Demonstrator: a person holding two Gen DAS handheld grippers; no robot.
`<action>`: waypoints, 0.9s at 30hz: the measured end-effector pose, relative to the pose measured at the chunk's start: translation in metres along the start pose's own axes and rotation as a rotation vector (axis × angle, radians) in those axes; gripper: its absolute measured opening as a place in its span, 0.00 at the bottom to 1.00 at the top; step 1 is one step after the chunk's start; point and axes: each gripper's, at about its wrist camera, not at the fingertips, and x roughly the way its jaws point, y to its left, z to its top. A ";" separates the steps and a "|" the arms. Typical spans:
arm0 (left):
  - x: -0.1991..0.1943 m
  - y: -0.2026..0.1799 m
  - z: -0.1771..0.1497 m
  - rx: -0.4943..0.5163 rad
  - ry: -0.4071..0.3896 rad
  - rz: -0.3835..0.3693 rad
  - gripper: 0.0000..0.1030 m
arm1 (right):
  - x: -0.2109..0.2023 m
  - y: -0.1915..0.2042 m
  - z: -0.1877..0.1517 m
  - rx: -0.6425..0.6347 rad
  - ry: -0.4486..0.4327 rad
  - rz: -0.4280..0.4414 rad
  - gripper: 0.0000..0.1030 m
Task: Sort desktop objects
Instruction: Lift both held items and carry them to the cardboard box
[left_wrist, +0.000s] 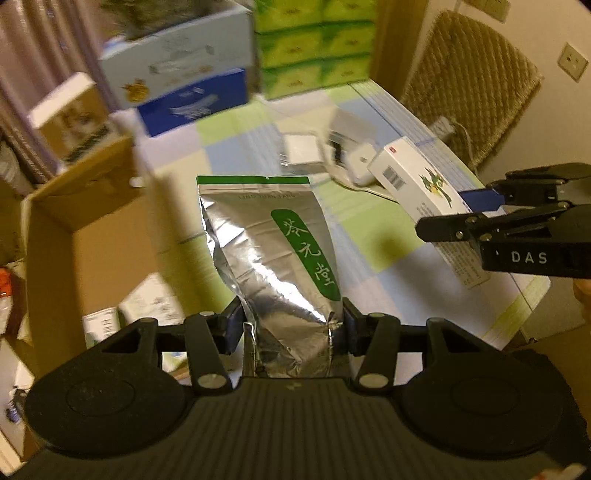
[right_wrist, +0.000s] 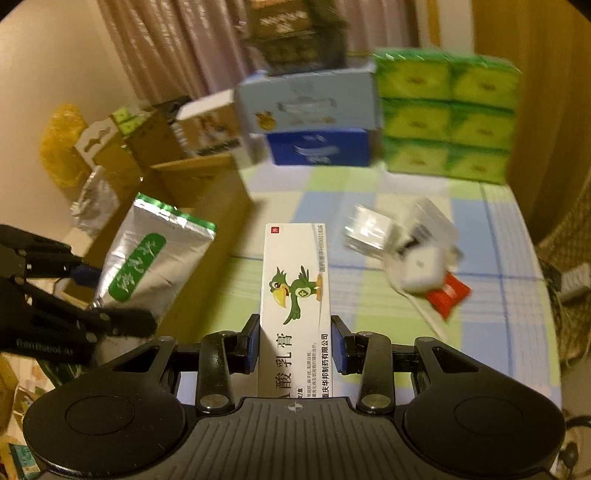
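Note:
My left gripper (left_wrist: 291, 332) is shut on a silver foil pouch (left_wrist: 269, 243) with a green label, held above the table beside an open cardboard box (left_wrist: 88, 236). The pouch also shows in the right wrist view (right_wrist: 147, 258), with the left gripper (right_wrist: 88, 295) at the far left. My right gripper (right_wrist: 294, 345) is shut on a white ointment box (right_wrist: 295, 295) with a green bird on it, held above the table. In the left wrist view that box (left_wrist: 417, 181) and the right gripper (left_wrist: 476, 210) are at the right.
On the checked tablecloth (right_wrist: 332, 192) lie a white charger (right_wrist: 421, 269), a red packet (right_wrist: 448, 295) and a clear plastic item (right_wrist: 369, 229). Green tissue packs (right_wrist: 447, 114) and a blue and white box (right_wrist: 310, 122) stand at the back. A wicker chair (left_wrist: 472, 88) is at the right.

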 end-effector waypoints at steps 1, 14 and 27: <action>-0.008 0.009 -0.002 -0.008 -0.006 0.017 0.45 | 0.001 0.010 0.004 -0.010 -0.002 0.011 0.34; -0.058 0.140 -0.036 -0.150 -0.016 0.179 0.46 | 0.059 0.125 0.049 -0.083 0.020 0.129 0.34; -0.017 0.212 -0.031 -0.226 -0.029 0.162 0.46 | 0.136 0.151 0.064 -0.025 0.066 0.143 0.34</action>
